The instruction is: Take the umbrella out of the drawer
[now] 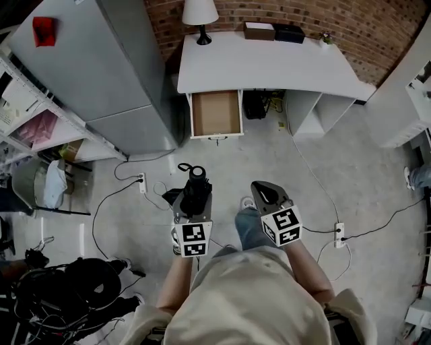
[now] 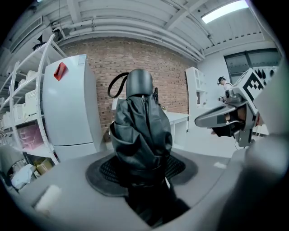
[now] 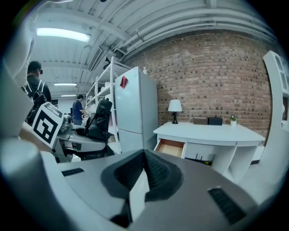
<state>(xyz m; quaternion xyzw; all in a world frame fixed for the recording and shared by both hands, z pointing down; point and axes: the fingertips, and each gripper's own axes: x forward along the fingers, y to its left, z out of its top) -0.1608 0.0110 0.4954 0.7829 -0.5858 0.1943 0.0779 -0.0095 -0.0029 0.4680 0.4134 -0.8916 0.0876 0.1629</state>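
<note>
Umbrella [image 2: 142, 131], black folded fabric with a loop strap, rides pinched in my left gripper [image 1: 195, 202], already clear of the open light-wood drawer [image 1: 217, 113], so my right gripper [image 1: 268, 194] stays out of it, pressed together and empty.

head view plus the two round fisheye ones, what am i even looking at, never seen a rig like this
No robot here: a person holds hand-held tongs, one in each hand. The head view comes from a camera on the person's head, looking down. Each round picture comes from a camera riding on one pair of tongs. The left tongs are clamped on a folded black umbrella; the right tongs are shut and empty. Ahead stands a white desk with its drawer open and empty. On the desk sit a lamp, a brown box, a black box and a small plant.
</note>
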